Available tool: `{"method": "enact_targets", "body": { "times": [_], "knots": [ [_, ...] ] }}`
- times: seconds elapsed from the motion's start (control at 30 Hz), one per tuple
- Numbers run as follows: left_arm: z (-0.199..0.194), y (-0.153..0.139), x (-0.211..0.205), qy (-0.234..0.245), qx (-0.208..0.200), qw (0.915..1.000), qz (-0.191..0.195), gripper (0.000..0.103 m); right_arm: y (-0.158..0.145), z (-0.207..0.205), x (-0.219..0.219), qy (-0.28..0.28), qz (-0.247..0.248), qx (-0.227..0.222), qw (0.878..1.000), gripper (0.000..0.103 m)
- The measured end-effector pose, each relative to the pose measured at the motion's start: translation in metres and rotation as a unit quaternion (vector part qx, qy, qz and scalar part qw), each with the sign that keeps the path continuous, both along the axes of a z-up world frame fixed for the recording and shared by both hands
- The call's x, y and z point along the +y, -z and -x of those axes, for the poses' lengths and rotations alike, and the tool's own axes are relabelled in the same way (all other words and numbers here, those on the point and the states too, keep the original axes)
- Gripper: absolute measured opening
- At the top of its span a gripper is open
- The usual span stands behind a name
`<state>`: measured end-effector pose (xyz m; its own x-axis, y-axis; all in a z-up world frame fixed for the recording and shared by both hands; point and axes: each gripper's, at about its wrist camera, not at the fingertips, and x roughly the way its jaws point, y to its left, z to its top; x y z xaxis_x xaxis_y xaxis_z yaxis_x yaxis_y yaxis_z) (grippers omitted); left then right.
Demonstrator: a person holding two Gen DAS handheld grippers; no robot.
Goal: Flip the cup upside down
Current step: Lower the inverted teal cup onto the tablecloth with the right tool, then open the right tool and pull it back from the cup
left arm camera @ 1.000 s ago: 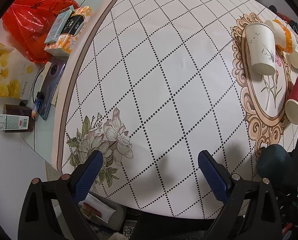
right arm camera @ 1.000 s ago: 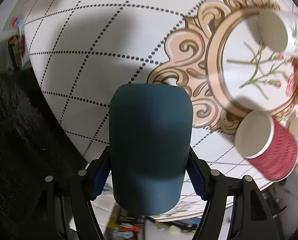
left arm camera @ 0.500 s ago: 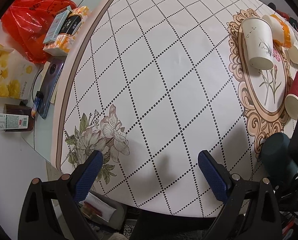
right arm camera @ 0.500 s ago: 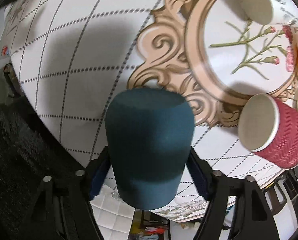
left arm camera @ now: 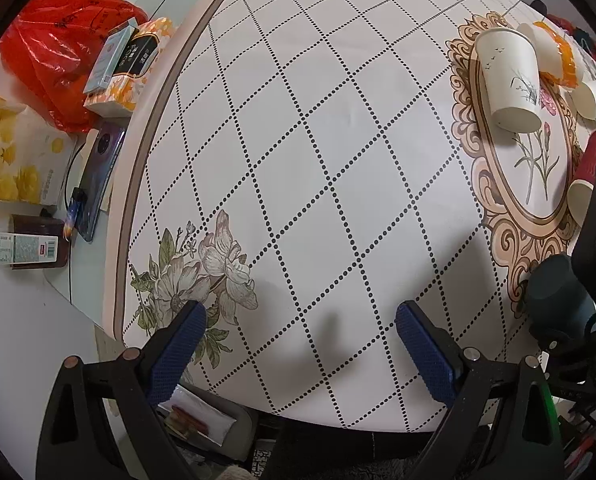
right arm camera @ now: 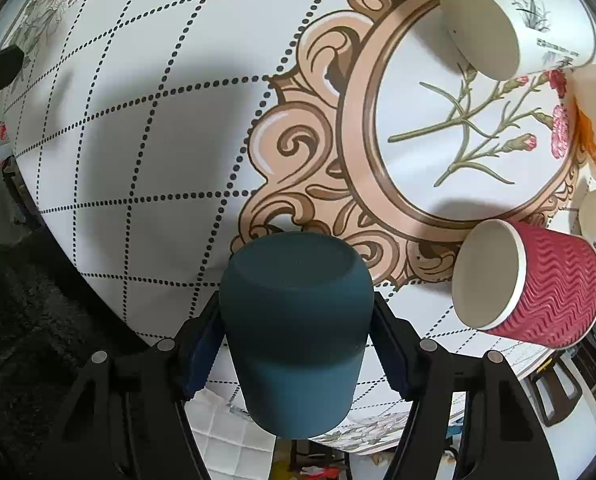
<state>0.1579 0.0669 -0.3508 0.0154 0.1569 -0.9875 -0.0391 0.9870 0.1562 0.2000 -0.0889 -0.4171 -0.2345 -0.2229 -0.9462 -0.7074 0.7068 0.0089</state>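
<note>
My right gripper (right arm camera: 296, 340) is shut on a dark teal cup (right arm camera: 294, 320). The cup's closed base faces the camera and its mouth is hidden. It hangs over the near edge of the patterned table, by the brown scroll border (right arm camera: 298, 160). The cup also shows in the left wrist view (left arm camera: 558, 296), at the far right. My left gripper (left arm camera: 300, 336) is open and empty over the table's near edge, well left of the cup.
A red ribbed paper cup (right arm camera: 530, 284) and a white paper cup (right arm camera: 514, 20) stand bottom-up on the oval design, with smaller cups behind. Beside the table lie a phone (left arm camera: 98, 176), boxes (left arm camera: 126, 68), a red bag (left arm camera: 58, 60) and a bottle (left arm camera: 26, 248).
The right gripper has turned the teal cup, so more of its base shows, and brought it nearer the scroll border and red cup. The left gripper has hardly moved.
</note>
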Motion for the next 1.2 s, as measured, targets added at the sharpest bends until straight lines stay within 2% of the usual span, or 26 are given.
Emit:
{"method": "enact_targets", "body": {
  "times": [0.17, 0.27, 0.4, 0.5, 0.57, 0.6, 0.67, 0.73, 0.8, 1.0, 1.2],
  "knots": [
    [-0.001, 0.0, -0.002, 0.005, 0.0, 1.0, 0.003, 0.097, -0.016, 0.014, -0.006, 0.031, -0.026, -0.02, 0.999, 0.071],
    [-0.002, 0.001, -0.003, 0.004, 0.004, 0.9999, 0.01, 0.097, -0.045, 0.014, -0.019, 0.055, -0.06, -0.047, 0.996, 0.071],
    [-0.004, 0.003, -0.003, 0.003, 0.008, 0.9999, 0.015, 0.097, -0.078, 0.017, -0.031, 0.101, -0.125, -0.104, 0.981, 0.071],
    [-0.006, 0.005, -0.001, 0.0, 0.012, 0.9998, 0.017, 0.097, -0.097, 0.023, -0.043, 0.145, -0.179, -0.156, 0.961, 0.071],
    [-0.007, 0.007, 0.0, -0.002, 0.016, 0.9997, 0.019, 0.097, -0.107, 0.028, -0.049, 0.175, -0.216, -0.196, 0.94, 0.071],
    [-0.007, 0.007, 0.001, -0.003, 0.018, 0.9997, 0.019, 0.097, -0.11, 0.033, -0.052, 0.192, -0.238, -0.222, 0.926, 0.071],
    [-0.007, 0.008, 0.001, -0.001, 0.02, 0.9996, 0.018, 0.097, -0.113, 0.033, -0.052, 0.211, -0.262, -0.253, 0.907, 0.071],
    [-0.007, 0.009, 0.0, 0.004, 0.021, 0.9997, 0.016, 0.097, -0.111, 0.04, -0.052, 0.228, -0.275, -0.279, 0.891, 0.071],
    [-0.006, 0.009, -0.002, 0.011, 0.021, 0.9996, 0.013, 0.097, -0.103, 0.043, -0.051, 0.236, -0.284, -0.291, 0.882, 0.071],
    [-0.001, 0.008, -0.01, 0.029, 0.021, 0.9993, 0.012, 0.097, -0.088, 0.071, -0.044, 0.215, -0.279, -0.32, 0.879, 0.071],
    [0.004, 0.005, -0.019, 0.046, 0.016, 0.9987, 0.013, 0.097, -0.08, 0.091, -0.043, 0.209, -0.269, -0.324, 0.883, 0.071]
  ]
}}
